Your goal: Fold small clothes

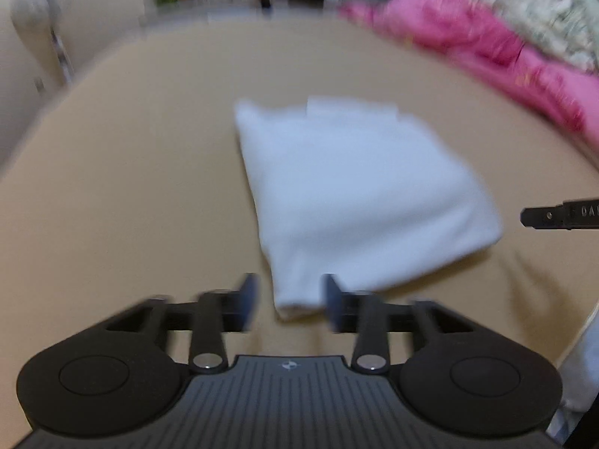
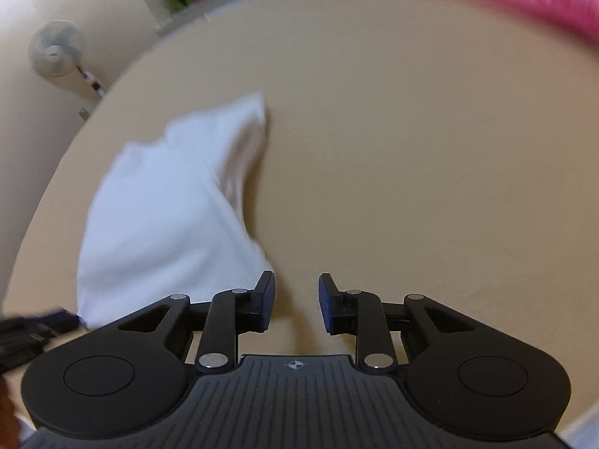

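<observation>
A white folded garment (image 1: 355, 187) lies on the beige surface (image 1: 131, 168). In the left wrist view its near corner reaches in between the fingers of my left gripper (image 1: 291, 301); the jaws stand apart and the pads do not press on the cloth. In the right wrist view the garment (image 2: 168, 205) lies to the left. My right gripper (image 2: 295, 299) is open over bare surface (image 2: 411, 149), its left finger just beside the cloth's edge. One finger of the right gripper (image 1: 554, 215) shows at the right edge of the left wrist view.
A pink blanket (image 1: 486, 48) and a floral fabric (image 1: 554, 11) lie along the far right. A standing fan (image 2: 56, 52) is off the left edge, near the wall. Shelves with clutter sit at the back. Both views are blurred.
</observation>
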`<state>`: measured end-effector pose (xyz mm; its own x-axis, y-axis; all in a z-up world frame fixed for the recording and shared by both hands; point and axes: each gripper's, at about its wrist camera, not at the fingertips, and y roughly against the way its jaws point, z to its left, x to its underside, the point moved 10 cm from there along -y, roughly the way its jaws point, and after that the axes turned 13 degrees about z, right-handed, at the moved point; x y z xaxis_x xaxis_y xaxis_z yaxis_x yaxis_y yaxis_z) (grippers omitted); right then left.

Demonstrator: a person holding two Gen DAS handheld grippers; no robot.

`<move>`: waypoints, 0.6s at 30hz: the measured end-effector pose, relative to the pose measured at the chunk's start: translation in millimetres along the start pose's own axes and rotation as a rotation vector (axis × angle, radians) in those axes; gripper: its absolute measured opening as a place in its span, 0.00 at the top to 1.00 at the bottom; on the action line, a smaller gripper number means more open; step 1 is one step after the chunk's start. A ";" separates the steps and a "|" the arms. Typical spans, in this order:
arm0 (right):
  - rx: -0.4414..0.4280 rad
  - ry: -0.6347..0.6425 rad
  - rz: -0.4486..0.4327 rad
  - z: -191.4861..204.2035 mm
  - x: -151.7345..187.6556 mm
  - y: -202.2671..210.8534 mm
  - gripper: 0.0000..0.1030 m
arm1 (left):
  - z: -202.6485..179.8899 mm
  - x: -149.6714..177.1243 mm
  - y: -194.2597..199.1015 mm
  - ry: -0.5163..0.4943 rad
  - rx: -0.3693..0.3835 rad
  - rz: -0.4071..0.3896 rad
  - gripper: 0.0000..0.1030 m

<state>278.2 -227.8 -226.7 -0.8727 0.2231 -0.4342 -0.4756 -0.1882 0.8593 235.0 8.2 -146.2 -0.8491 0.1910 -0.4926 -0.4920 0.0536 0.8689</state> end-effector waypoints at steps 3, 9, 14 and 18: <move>0.028 0.084 -0.158 13.0 10.2 60.1 0.49 | -5.1 7.7 57.1 0.010 -0.111 -0.133 0.00; 0.062 0.189 -0.384 34.5 59.2 144.1 0.11 | -28.8 47.3 121.5 0.049 -0.187 -0.210 0.01; 0.041 0.142 -0.370 34.1 96.9 144.2 0.07 | -39.6 89.6 165.3 0.010 -0.196 -0.274 0.01; 0.024 0.225 -0.391 59.5 108.3 147.4 0.07 | -45.6 108.5 174.2 0.019 -0.141 -0.320 0.01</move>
<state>120.1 -174.5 -131.1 -0.6314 0.0591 -0.7732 -0.7740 -0.1085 0.6238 48.4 -6.5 -50.5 -0.6505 0.1681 -0.7407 -0.7543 -0.0281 0.6560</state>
